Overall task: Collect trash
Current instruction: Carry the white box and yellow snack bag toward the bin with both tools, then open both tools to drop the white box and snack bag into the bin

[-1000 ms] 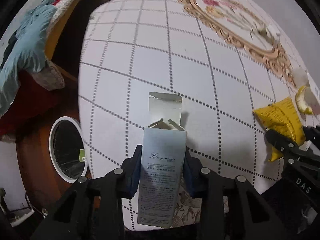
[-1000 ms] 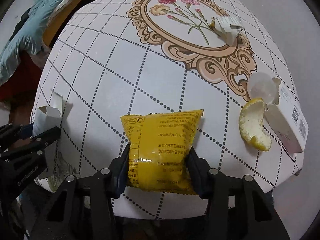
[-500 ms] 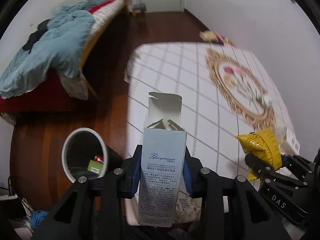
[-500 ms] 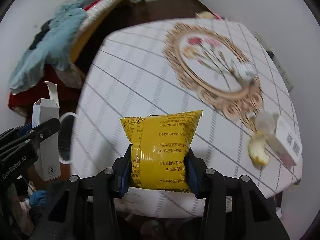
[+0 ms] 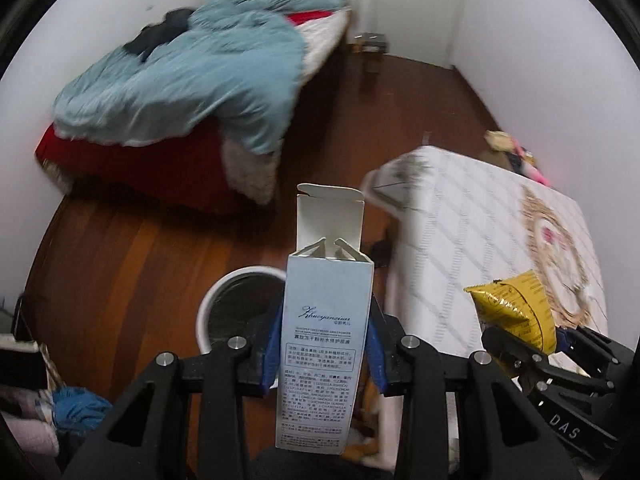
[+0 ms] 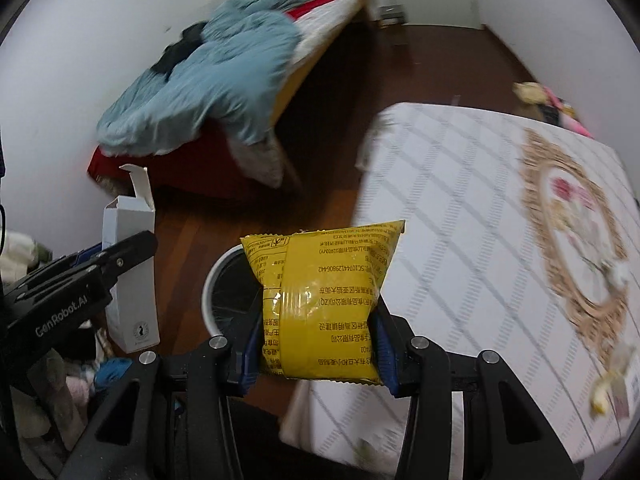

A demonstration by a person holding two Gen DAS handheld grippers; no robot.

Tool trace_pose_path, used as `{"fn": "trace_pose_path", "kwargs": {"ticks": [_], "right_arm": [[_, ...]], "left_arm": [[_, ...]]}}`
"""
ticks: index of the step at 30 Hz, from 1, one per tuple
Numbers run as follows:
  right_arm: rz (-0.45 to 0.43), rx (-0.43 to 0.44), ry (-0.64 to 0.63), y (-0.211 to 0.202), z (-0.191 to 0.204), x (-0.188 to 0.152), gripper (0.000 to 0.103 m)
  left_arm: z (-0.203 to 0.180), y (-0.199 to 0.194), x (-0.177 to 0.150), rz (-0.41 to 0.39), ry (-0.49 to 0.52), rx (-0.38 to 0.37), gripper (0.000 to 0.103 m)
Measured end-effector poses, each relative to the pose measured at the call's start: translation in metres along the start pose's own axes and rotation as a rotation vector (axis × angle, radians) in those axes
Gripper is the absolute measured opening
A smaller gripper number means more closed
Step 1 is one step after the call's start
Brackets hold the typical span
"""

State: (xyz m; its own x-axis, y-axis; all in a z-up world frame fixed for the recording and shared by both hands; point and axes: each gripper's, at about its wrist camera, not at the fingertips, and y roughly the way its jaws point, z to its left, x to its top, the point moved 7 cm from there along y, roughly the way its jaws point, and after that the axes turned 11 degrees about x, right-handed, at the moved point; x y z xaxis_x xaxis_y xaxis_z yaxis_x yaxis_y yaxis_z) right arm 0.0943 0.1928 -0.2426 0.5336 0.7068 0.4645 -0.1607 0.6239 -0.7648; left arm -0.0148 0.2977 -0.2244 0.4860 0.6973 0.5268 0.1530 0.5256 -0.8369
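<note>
left hand-held gripper (image 5: pixel 325 356) clamps the open carton (image 5: pixel 326 344), right hand-held gripper (image 6: pixel 318 344) clamps the yellow snack bag (image 6: pixel 320 300). both hang by the white bin (image 5: pixel 240 304) on the floor. i centre each over the rim before letting go, carton first.

Yellow snack packet (image 6: pixel 320 304) between right gripper (image 6: pixel 318 344) fingers (image 6: pixel 382 344) (white bin (image 6: pixel 218 300) behind).

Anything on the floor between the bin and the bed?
No, bare wood floor lies between the bin and the bed, in both wrist views. The box hides part of the bin's rim.
</note>
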Motion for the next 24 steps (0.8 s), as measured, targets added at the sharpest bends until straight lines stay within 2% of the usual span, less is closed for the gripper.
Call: {"fn": "trace_pose_path", "kwargs": {"ticks": [4,10,13,17,21,22,24], "right_arm": [[0.084,0.015,-0.04,0.061,0.028,0.004,0.049],[0.24,0.014,-0.051,0.168,0.045,0.0,0.048],[0.304,0.011,-0.037,0.216,0.045,-0.003,0.048],[0.37,0.012,-0.018,0.268,0.041,-0.004,0.048],[0.404,0.003,-0.02,0.304,0.038,-0.002,0.049],[0.411,0.003,-0.021,0.31,0.038,-0.002,0.049],[0.43,0.008,-0.018,0.324,0.038,-0.003,0.049]], "left_arm": [[0.041,0.049,-0.008,0.082,-0.064,0.017,0.032],[0.086,0.137,-0.039,0.272,-0.176,-0.032,0.032],[0.098,0.177,-0.051,0.356,-0.223,-0.07,0.032],[0.1,0.221,-0.065,0.473,-0.286,-0.179,0.033],[0.109,0.24,-0.066,0.497,-0.31,-0.172,0.036],[0.111,0.242,-0.065,0.501,-0.311,-0.161,0.038],[0.121,0.245,-0.069,0.511,-0.307,-0.129,0.05]]}}
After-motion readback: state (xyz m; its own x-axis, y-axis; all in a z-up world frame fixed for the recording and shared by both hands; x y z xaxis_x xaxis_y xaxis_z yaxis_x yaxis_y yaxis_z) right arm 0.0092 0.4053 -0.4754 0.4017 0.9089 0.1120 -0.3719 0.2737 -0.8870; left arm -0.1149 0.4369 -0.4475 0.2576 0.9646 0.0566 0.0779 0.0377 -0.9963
